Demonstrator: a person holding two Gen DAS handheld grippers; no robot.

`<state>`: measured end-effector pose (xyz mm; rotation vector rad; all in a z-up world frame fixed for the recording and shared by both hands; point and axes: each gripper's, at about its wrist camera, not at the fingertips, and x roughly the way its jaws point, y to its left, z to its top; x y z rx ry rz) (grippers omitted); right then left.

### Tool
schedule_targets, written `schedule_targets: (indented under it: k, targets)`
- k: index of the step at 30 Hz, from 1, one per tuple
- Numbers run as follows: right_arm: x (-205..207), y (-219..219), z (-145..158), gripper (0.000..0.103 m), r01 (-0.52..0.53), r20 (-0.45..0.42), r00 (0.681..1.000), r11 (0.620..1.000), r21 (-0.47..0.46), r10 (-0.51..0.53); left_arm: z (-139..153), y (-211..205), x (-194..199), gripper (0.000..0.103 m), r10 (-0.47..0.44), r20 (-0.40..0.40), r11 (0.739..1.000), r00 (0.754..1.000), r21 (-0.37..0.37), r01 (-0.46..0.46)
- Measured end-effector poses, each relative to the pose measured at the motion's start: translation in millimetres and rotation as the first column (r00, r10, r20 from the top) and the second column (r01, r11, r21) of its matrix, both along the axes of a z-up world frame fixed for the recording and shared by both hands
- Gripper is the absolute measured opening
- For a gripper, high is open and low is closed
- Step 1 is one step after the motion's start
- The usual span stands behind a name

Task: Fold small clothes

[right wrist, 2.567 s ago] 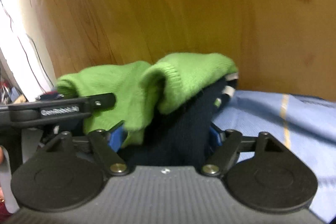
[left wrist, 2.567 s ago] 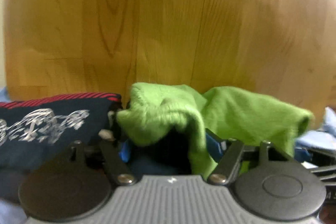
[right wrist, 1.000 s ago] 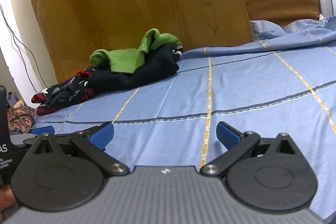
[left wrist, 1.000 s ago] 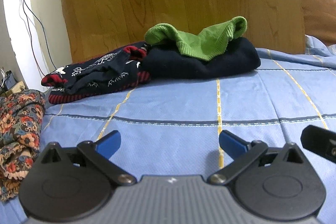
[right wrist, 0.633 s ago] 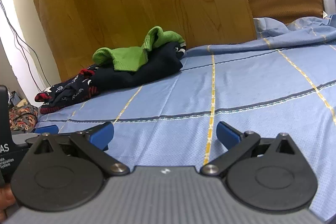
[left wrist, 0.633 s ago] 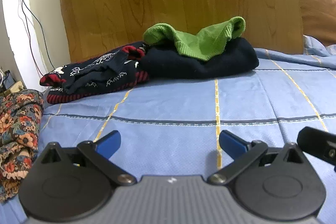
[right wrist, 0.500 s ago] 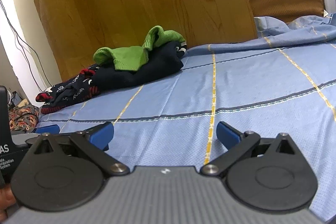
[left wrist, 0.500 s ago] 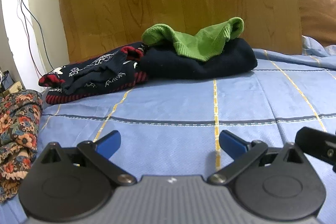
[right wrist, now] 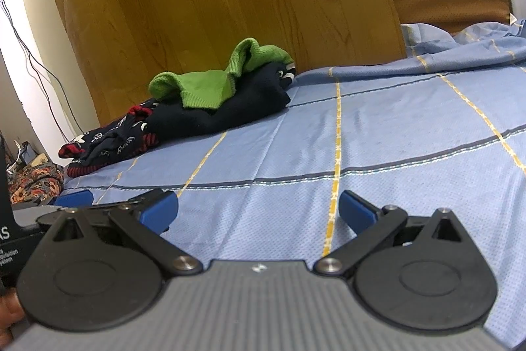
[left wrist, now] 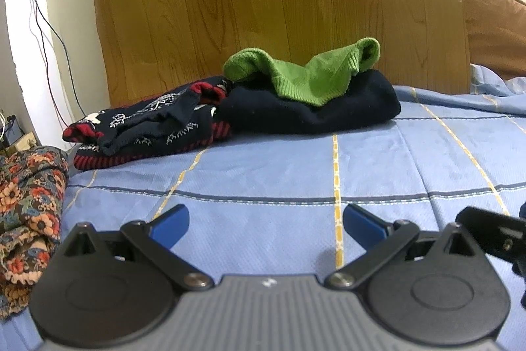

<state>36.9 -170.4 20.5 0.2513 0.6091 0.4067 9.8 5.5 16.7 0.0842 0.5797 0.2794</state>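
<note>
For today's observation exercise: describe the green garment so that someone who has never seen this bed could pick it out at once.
Start at the wooden headboard at the far end of the blue bedspread. At its foot lies a plain dark navy bundle, and the green garment is draped on top. It is the only bright green, ribbed-knit piece; the sweater beside it is navy with red trim.

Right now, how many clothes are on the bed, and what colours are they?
Green: 1, the green garment
Plain navy: 1, the navy garment under it
Navy with red and white pattern: 1, the patterned garment
Floral: 1, the floral cloth at the bed's edge
Total: 4
</note>
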Motion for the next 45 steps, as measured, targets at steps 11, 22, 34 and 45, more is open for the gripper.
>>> schedule_targets:
  k: [11,22,34,45]
  targets:
    - [0.4,-0.9,-0.5,0.103,-0.002,0.0,1.0,1.0,0.003,0.002,3.8,1.7,-5.3,0.103,-0.002,0.048,1.0,0.999,-0.007,0.002]
    - [0.7,-1.9,-1.9,0.103,0.0,-0.009,1.0,1.0,0.007,0.0,1.8,3.7,-6.0,0.103,0.015,0.024,1.0,1.0,-0.021,-0.015]
    - [1.0,-2.1,-2.0,0.103,0.001,-0.009,1.0,1.0,0.007,-0.001,0.4,1.4,-4.7,0.103,0.004,0.013,1.0,1.0,-0.003,-0.004]
    - [1.6,-2.5,-2.1,0.103,0.0,-0.01,1.0,1.0,0.008,0.0,-0.1,0.7,-4.2,0.103,0.002,0.006,1.0,1.0,0.003,-0.002]
